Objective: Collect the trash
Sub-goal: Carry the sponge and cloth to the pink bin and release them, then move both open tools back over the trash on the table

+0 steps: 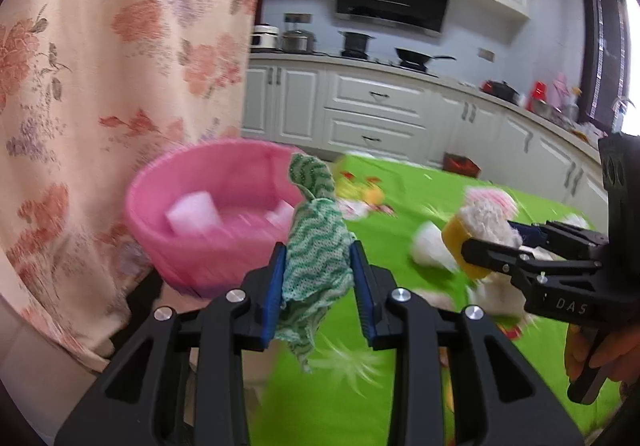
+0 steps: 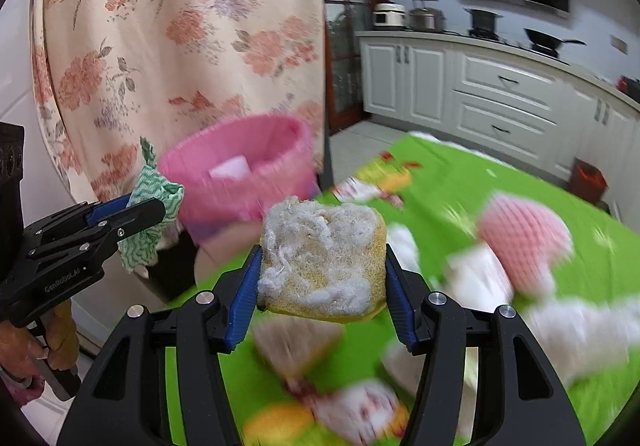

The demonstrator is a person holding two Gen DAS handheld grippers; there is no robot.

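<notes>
While the left hand-held gripper [image 1: 318, 286] clamps a green patterned cloth [image 1: 316, 242] near the pink basket [image 1: 192, 246] at the bench's [image 1: 400, 230] far-left corner, the right hand-held gripper [image 2: 322, 286] grips a lint-covered yellow sponge [image 2: 322, 262] above the bench.

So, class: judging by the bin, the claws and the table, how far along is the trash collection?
Done: at least one white piece lies in the pink bin. In hand: the left claw grips a green cloth, the right claw a yellow sponge. Left: a pink net wrapper and white scraps remain on the green tablecloth.
</notes>
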